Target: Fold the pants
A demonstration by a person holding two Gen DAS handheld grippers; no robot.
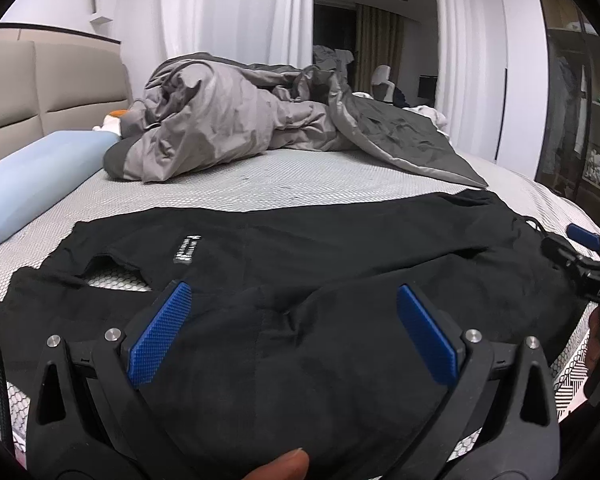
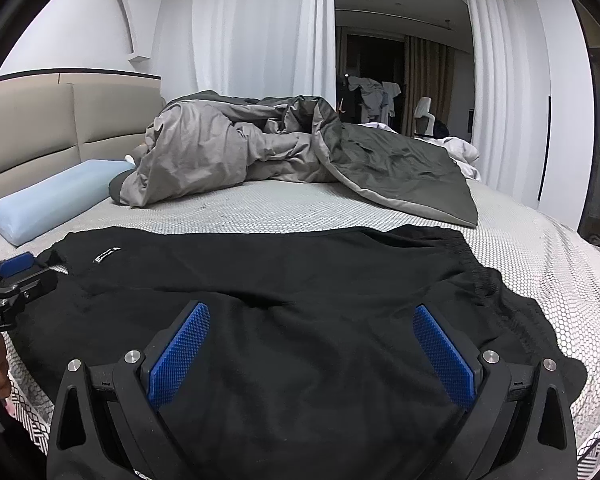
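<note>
the black pants (image 2: 284,280) lie spread across the near side of the bed (image 2: 520,248), waistband at 3 o'clock. the left tool (image 1: 294,328) and right tool (image 2: 312,344) both hover wide, holding nothing. best pinch one fabric layer at the near edge, evenly on both sides.

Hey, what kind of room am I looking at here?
Most likely a bedroom in a home: black pants lie spread on a bed with a padded headboard, a crumpled grey duvet, and a light blue pillow.
</note>
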